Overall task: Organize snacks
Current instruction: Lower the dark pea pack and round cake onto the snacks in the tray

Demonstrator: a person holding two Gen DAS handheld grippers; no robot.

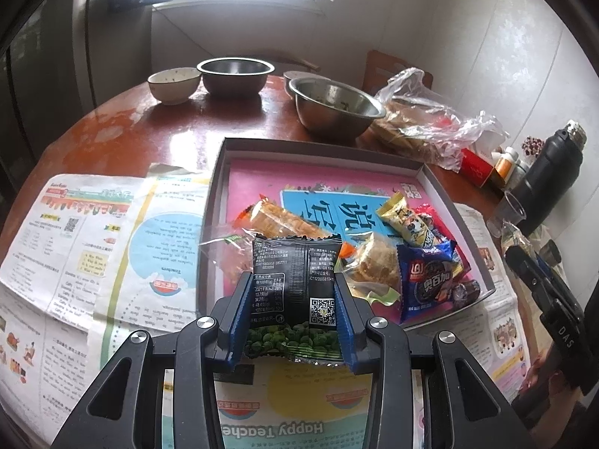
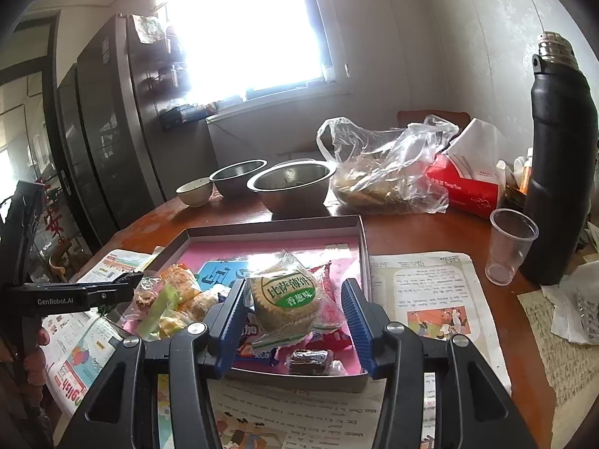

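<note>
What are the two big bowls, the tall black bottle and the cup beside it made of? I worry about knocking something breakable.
The two big bowls look like brushed stainless steel: grey with soft reflections. The black bottle seems matte-coated metal, with a bare silvery threaded neck. The cup looks like thin clear plastic, see-through and ridged, though glass cannot be excluded.

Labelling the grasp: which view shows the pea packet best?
Left wrist: the pea packet sits centred, gripped between the left hand-held gripper fingers, its label readable. Right wrist shows only that gripper side-on; the packet can't be made out.
</note>
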